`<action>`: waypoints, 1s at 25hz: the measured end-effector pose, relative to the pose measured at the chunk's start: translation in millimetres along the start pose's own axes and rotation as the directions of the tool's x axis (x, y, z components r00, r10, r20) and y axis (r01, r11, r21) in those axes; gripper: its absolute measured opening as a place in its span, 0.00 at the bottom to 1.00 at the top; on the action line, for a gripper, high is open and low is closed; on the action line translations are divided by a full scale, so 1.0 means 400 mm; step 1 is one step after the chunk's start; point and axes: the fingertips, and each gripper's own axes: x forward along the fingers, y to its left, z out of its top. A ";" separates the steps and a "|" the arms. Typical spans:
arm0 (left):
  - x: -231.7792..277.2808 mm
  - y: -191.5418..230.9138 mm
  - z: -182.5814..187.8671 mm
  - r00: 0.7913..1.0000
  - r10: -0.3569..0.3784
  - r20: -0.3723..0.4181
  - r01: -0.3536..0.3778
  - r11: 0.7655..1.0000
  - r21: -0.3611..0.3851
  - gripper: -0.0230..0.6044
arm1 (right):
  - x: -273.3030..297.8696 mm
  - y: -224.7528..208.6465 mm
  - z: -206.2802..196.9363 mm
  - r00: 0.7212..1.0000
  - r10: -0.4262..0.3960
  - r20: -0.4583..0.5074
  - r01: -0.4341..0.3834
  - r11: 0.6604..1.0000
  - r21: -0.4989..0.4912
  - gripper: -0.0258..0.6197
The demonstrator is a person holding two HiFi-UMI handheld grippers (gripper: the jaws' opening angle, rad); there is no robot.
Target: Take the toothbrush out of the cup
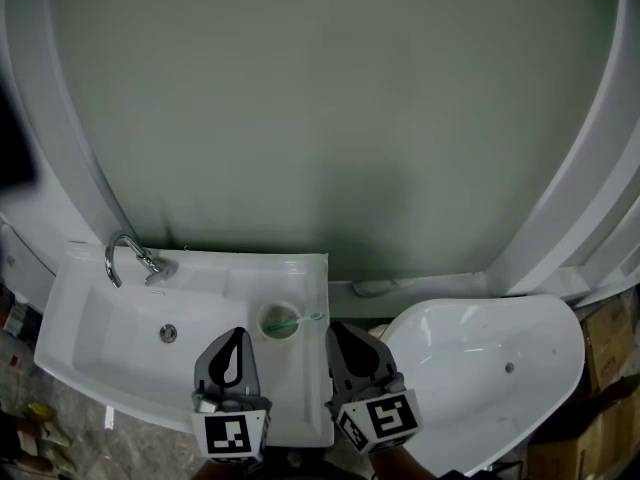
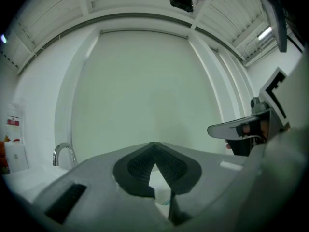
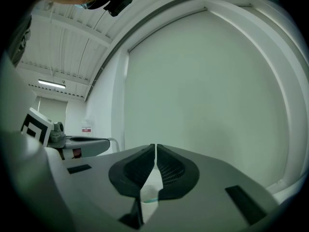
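Head view: the cup stands on the flat right-hand part of the sink, at lower centre of the frame and close to the sink's right edge. The toothbrush is inside the cup. The left gripper and the right gripper sit just below the cup, one on each side, and neither touches it.

Gripper state: in each gripper view the two pads meet at their tips. Both grippers are clenched and empty.

Hazards:
- Advancing with the jaws closed would push the brush or the cup instead of gripping. The cup looks light and could slide or tip toward the nearby sink edge.
- The brush is thin. A pinch taken off-centre could let it slip or swing inside the cup.
- Pulling across the brush's lean would probably lever the cup over. The left gripper is placed to steady the cup, but nothing steadies it now.

Toothbrush orientation: the long axis runs almost left to right in the frame and rises slightly to the right. The brush leans on the cup's right rim, and its teal end projects past that rim toward the right gripper. Which end carries the bristles cannot be made out.
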 end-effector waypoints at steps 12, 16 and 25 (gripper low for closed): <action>0.069 0.025 -0.093 0.996 -0.073 -0.058 0.072 0.997 -0.018 0.06 | 0.061 0.000 -0.137 0.994 -0.038 -0.106 0.041 0.999 0.027 0.06; 0.092 0.041 -0.129 0.993 -0.083 -0.080 0.081 0.996 -0.025 0.06 | 0.082 0.001 -0.191 0.989 -0.045 -0.142 0.053 0.997 0.053 0.06; 0.110 0.063 -0.203 0.985 -0.108 -0.135 0.104 0.994 -0.032 0.06 | 0.118 0.004 -0.287 0.977 -0.049 -0.209 0.079 0.988 0.135 0.29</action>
